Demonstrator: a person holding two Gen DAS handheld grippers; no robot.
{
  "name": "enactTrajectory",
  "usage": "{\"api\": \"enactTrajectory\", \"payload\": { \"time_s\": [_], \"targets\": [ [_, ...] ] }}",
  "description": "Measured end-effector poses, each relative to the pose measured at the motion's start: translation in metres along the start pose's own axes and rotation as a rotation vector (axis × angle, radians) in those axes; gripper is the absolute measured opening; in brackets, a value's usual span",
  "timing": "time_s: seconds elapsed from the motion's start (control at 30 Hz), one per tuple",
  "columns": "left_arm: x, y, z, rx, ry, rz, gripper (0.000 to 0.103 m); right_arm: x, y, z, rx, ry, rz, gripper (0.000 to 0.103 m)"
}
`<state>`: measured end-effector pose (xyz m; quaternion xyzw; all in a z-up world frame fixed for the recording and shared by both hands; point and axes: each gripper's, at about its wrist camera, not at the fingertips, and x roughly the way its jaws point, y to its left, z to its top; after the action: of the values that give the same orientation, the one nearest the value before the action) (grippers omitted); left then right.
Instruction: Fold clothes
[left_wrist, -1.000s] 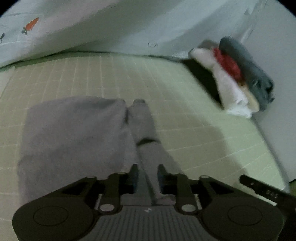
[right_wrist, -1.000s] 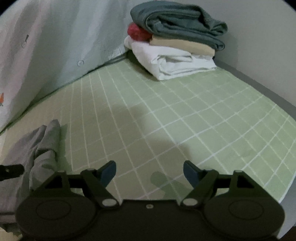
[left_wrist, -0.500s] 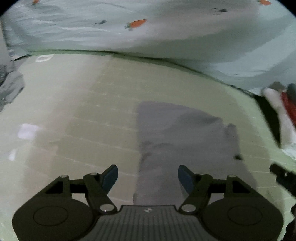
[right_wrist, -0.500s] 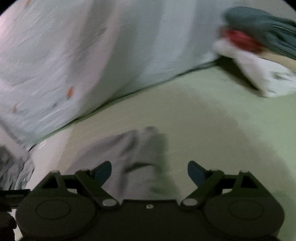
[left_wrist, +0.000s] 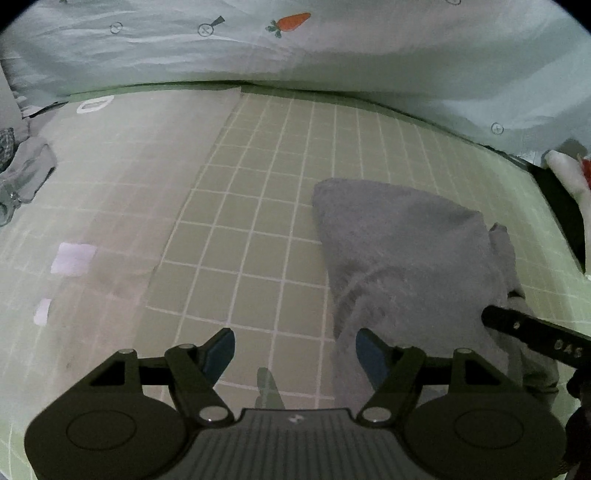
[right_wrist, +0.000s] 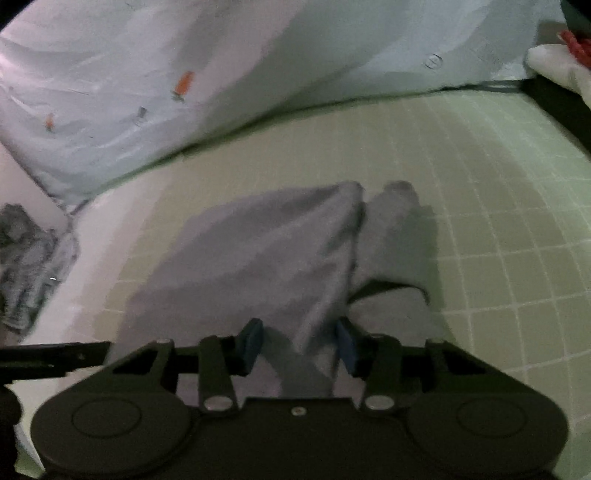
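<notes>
Grey cloth (left_wrist: 413, 254) lies partly folded on my green checked bed sheet (left_wrist: 258, 206), near its front edge, where my left tongs (left_wrist: 294, 350) hang spread and empty while my right tongs (right_wrist: 300, 343) straddle a raised fold, though not yet visibly clamped.

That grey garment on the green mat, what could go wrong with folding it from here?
1. The right gripper has its fingers either side of a raised fold of the grey garment; it may pinch only one layer, or drag the cloth askew.
2. The left gripper is open over the bare mat, just beside the garment's edge, so a close here could miss the cloth.
3. The part-folded sleeve looks loose and could fall open.
</notes>
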<state>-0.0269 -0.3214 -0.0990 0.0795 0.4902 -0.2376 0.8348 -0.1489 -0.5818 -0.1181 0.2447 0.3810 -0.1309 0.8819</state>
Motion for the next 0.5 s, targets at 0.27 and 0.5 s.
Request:
{"api": "enactTrajectory", "payload": {
  "time_s": [0.27, 0.5],
  "targets": [
    [0.008, -0.005, -0.001, -0.005, 0.012, -0.003, 0.073, -0.011, -0.007, 0.009, -0.013, -0.005, 0.065, 0.029],
    [0.006, -0.007, -0.002, -0.041, -0.013, -0.016, 0.073, -0.039, -0.005, 0.023, -0.077, -0.049, 0.141, 0.009]
  ]
}}
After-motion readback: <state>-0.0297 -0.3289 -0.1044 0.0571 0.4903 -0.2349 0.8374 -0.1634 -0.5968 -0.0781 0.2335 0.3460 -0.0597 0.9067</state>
